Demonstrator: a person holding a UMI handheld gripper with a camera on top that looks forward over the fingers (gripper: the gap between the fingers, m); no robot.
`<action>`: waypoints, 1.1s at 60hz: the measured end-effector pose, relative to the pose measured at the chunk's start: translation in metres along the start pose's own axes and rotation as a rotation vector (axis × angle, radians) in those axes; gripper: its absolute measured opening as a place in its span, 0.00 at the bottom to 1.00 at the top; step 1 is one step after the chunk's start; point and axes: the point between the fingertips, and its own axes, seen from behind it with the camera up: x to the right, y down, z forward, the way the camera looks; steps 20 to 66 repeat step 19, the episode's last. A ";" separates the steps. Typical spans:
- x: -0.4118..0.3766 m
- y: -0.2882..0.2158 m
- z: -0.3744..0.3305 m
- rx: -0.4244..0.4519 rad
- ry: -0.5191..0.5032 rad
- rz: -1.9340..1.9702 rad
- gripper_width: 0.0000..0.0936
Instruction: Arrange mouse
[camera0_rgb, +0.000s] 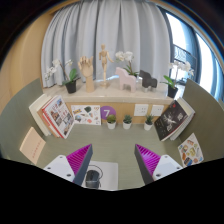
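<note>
Fingers of the gripper (114, 160) stand wide apart, holding nothing, their two magenta pads (80, 157) facing inward. Just beside the left finger, a dark mouse (92, 179) lies on a white sheet (105, 177). Beyond, three small potted plants (127, 121) line the desk (110, 143). Two magazines (58, 116) lean at either side, and two white orchids (125, 62) stand on the shelf.

Grey-green table (115, 150) bears magazines (58, 116), potted plants (127, 122).

Grey curtains (110, 30); cream shelf (105, 100); green tabletop (110, 150).
</note>
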 end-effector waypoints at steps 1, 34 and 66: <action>0.002 -0.003 -0.002 0.009 0.000 0.001 0.91; 0.015 -0.016 -0.024 0.053 -0.011 -0.003 0.90; 0.015 -0.016 -0.024 0.053 -0.011 -0.003 0.90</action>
